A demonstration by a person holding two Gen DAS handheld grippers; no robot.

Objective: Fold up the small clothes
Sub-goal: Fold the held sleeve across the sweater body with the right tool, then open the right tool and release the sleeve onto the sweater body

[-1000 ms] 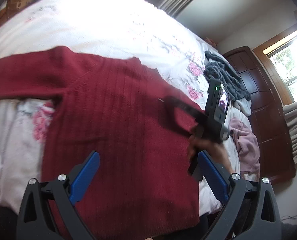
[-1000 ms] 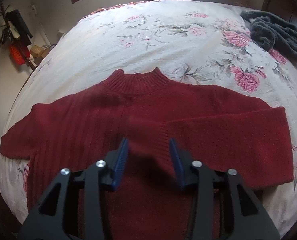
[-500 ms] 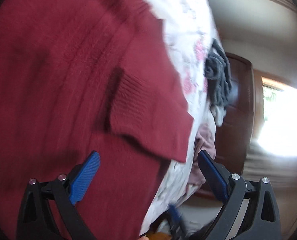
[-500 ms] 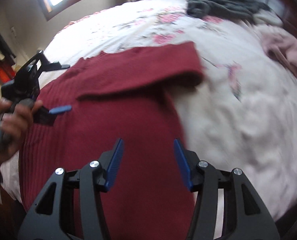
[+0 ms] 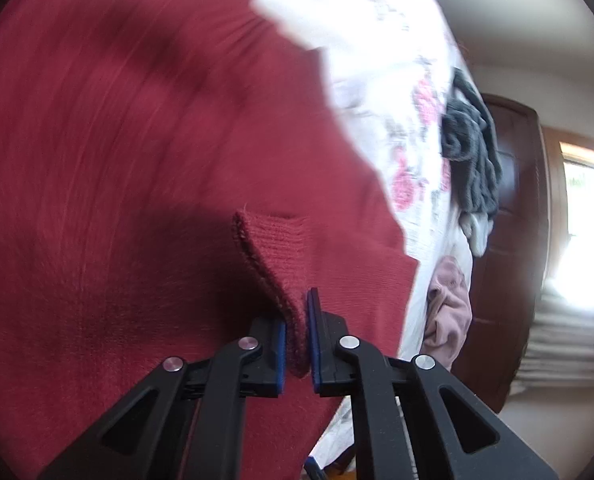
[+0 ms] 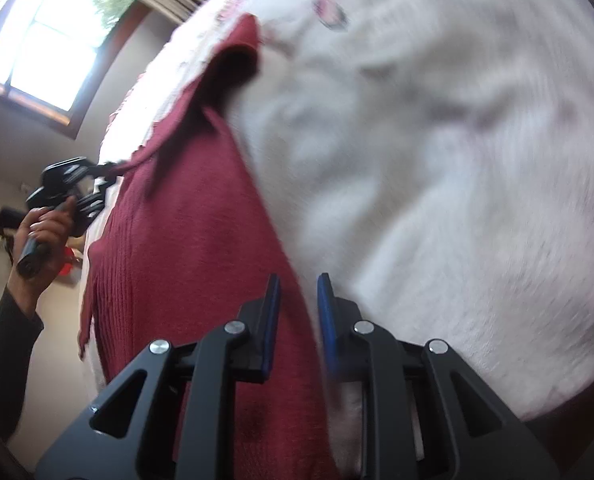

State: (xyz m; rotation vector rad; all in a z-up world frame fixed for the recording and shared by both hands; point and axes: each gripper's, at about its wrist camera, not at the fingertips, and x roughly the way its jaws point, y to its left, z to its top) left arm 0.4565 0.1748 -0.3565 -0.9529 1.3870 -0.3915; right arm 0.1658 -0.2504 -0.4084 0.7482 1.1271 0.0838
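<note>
Left gripper (image 5: 296,334): blue pads nearly closed, pinching the ribbed cuff (image 5: 275,248) of the red sweater (image 5: 117,160). Right gripper (image 6: 297,320): jaws narrowly parted astride the sweater's side edge, grip unconfirmed. The sweater lies on the floral bedspread (image 5: 397,92). Beyond it: a grey garment (image 5: 471,152) and a pink garment (image 5: 447,312).

One red sweater (image 5: 137,160), two tongs (image 5: 296,336), one bedspread (image 6: 437,140)

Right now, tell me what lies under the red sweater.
The floral bedspread shows around the sweater, so it lies on that. The left tool pinches its cuff. Anything else beneath is covered.
</note>
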